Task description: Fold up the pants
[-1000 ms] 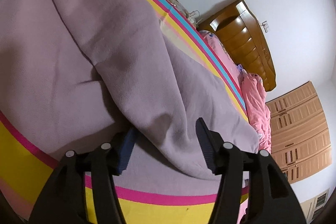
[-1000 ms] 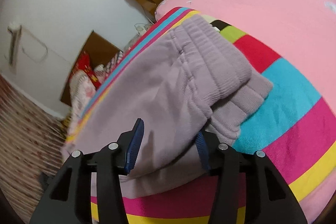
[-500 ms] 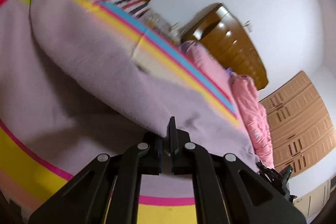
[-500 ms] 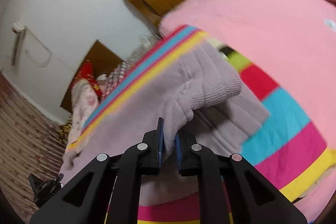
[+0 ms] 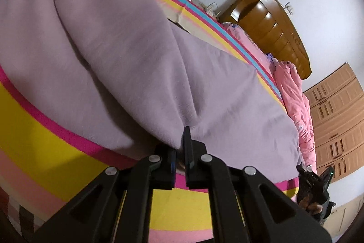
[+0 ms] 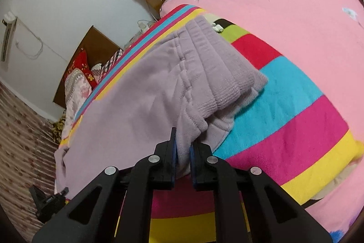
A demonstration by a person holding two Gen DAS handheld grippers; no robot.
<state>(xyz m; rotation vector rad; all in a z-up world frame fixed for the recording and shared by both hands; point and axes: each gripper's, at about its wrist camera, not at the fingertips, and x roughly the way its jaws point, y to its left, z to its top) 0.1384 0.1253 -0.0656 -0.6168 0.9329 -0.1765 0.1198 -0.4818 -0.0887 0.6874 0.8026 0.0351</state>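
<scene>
Lilac fleece pants [image 5: 127, 56] lie spread over a striped blanket [image 5: 45, 142] on the bed. My left gripper [image 5: 180, 147] is shut on a fold of the pants' near edge, lifting it slightly. In the right wrist view the ribbed waistband [image 6: 218, 60] lies at the far right of the pants [image 6: 136, 92]. My right gripper [image 6: 183, 152] is shut on the pants' near edge just below the waistband. The other gripper shows small at the edge of each view [image 5: 314, 186] [image 6: 47, 199].
The striped blanket [image 6: 284, 111] lies on a pink bedsheet [image 6: 284, 3]. A pink quilt [image 5: 295, 95] is bunched near the wooden headboard [image 5: 273, 24]. Pillows [image 6: 79, 81] and a wooden nightstand lie beyond the bed's far side. A wardrobe [image 5: 336, 120] stands at the right.
Both grippers were open around the pants' near edge a second ago. They have shut on the fabric and raised it a little.
</scene>
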